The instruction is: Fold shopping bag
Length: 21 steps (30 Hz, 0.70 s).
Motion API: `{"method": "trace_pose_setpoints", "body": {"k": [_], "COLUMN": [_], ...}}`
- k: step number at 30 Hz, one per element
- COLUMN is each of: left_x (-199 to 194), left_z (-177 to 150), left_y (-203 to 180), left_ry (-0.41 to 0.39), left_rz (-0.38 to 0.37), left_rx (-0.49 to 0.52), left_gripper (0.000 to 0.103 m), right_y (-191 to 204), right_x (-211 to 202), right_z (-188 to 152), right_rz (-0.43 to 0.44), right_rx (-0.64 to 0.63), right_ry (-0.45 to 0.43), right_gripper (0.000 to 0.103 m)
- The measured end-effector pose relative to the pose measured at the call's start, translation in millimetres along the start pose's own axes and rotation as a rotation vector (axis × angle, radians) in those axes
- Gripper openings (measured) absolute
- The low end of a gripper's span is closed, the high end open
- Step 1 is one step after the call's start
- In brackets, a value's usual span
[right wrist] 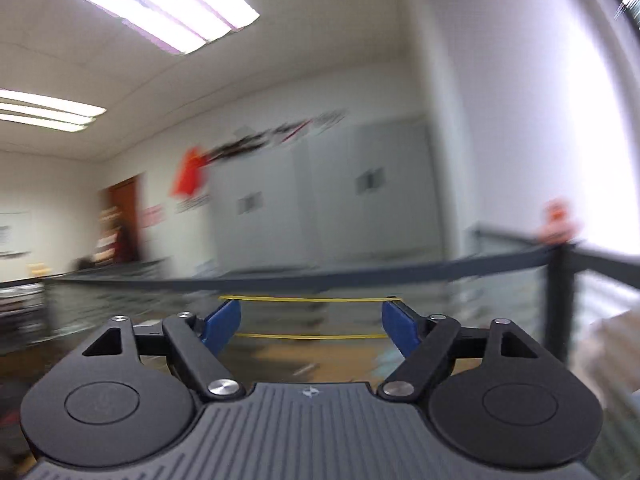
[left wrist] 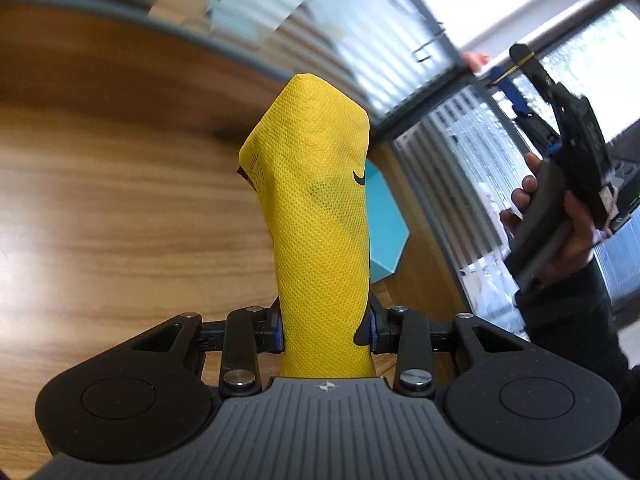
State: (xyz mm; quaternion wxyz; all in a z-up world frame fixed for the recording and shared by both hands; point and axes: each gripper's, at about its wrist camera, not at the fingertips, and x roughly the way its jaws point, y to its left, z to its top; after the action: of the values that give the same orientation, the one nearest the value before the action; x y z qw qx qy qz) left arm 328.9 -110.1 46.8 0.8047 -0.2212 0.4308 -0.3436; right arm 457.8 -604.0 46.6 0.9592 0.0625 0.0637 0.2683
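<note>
Wood-grain worktop point(left wrist: 120, 200) fills the left of my left wrist view, a grey-edged partition curving behind it and bright windows at upper right. Dead centre stands the shopping bag point(left wrist: 320, 216), yellow mesh fabric already bundled into a narrow roll, rising from the bottom of the frame toward the top. My left gripper point(left wrist: 326, 332) is clamped on its lower end, blue pads pressing both sides, and the roll looks lifted off the wood. A turquoise box point(left wrist: 386, 224) peeks out just behind it, right of centre.

Over at the right edge I see my right gripper point(left wrist: 520, 64) held up by a hand point(left wrist: 560, 224), well apart from the bag. Its own view confirms it: right gripper point(right wrist: 311, 316) with jaws standing wide apart, nothing between them but two yellow elastic bands, and only blurred office wall and ceiling lights beyond. The bag is not in that view at all.

Now the risks, as I judge them. One pinch holds everything, and this fabric looks springy; the free top could fan open and undo the folds. Slippery weave may slide down through the pads. With the right side aimed away, bringing it back blind could knock the roll or nudge the box. Setting down carelessly would let it unroll.
</note>
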Motion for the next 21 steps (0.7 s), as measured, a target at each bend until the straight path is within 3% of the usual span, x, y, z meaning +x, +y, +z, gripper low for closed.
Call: {"method": "trace_pose_setpoints", "body": {"k": [3,10,14,21], "left_x": [-28.0,-79.4,-106.3,-121.8], "left_z": [-3.5,-8.2,-13.5,-20.5], "left_y": [-16.2,-44.6,-59.1,-65.7], "left_ry": [-0.049,-0.136,-0.159,-0.109], "left_rz": [-0.021,-0.072,-0.101,-0.136], "left_rx": [0.060,0.148,0.210,0.293], "left_gripper": [0.037,0.037,0.037,0.037], "right_y": [26.8,90.7,121.9,159.7], "right_x": [-11.4,-50.7,-69.9,-95.0], "right_z": [10.9,15.5,22.5,36.0], "right_rz": [0.146,0.261,0.426,0.470], "right_rx": [-0.028,-0.018,-0.008,-0.090], "right_ry": [0.117,0.140,0.193,0.278], "right_gripper": [0.084,0.085,0.085,0.085]}}
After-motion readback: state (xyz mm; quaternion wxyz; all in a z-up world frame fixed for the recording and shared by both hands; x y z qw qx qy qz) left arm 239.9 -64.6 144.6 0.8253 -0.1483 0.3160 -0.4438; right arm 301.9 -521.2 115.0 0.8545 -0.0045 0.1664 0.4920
